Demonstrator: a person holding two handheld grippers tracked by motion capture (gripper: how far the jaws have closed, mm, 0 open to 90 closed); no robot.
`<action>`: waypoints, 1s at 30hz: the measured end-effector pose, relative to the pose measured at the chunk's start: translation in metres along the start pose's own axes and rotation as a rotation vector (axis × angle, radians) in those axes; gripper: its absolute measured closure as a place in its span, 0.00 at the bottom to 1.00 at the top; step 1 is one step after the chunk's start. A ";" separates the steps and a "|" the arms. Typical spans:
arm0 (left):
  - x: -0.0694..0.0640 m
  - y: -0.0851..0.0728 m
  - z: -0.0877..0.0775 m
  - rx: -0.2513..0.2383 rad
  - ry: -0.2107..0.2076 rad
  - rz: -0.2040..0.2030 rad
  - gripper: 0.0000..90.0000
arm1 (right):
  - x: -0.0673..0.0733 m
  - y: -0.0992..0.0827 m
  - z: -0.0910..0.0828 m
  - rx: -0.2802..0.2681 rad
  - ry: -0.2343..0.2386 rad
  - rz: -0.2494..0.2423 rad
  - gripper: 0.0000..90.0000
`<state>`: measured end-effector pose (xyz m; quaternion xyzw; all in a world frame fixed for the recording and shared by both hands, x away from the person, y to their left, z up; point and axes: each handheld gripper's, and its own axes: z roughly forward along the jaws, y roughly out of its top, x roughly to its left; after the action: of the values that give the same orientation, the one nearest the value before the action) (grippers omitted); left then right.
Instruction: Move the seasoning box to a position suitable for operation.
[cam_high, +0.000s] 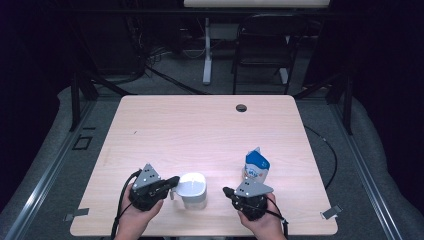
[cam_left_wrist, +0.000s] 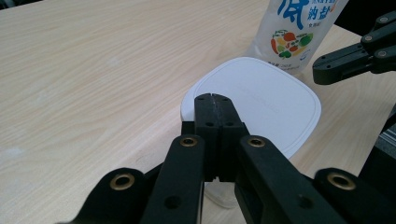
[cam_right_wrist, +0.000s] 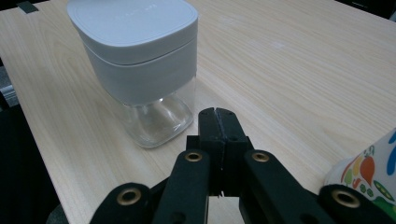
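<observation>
A person's two hands are reaching in from the near edge of a pale wooden tabletop (cam_high: 200, 125), each one holding a black two-jaw tool. The left tool (cam_high: 171, 183) is sitting at the near left with its jaws clenched together on nothing, its tip resting just beside, perhaps touching, the near edge of a white square lid with rounded corners. That lid is capping a clear jar (cam_high: 192, 190), which is standing upright near the front middle of the tabletop, between the two tools. In the left gripper view the clenched jaw tips are lying over the lid's near edge. The right tool (cam_high: 227, 191) is sitting at the near right, its jaws likewise pressed tightly together and gripping nothing, pointing toward the jar but staying apart from it. Just behind the right tool a white and blue pouch (cam_high: 256, 166) with printed vegetables is standing upright. Beyond the tabletop, a dark folding chair (cam_high: 262, 47) is standing on the grey floor.
</observation>
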<state>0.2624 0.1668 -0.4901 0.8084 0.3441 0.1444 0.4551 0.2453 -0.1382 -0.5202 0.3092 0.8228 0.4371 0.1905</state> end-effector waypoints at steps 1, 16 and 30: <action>0.000 0.000 0.000 -0.001 0.000 0.001 1.00 | 0.000 0.001 0.000 0.004 0.003 -0.003 1.00; 0.001 0.000 0.001 -0.003 -0.012 -0.006 1.00 | 0.007 0.013 0.004 0.008 0.024 -0.005 1.00; 0.002 -0.001 0.001 -0.008 -0.016 -0.015 1.00 | 0.012 0.020 0.011 0.008 0.060 -0.019 1.00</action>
<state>0.2640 0.1676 -0.4912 0.8052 0.3458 0.1361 0.4621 0.2495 -0.1149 -0.5096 0.2889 0.8328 0.4411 0.1684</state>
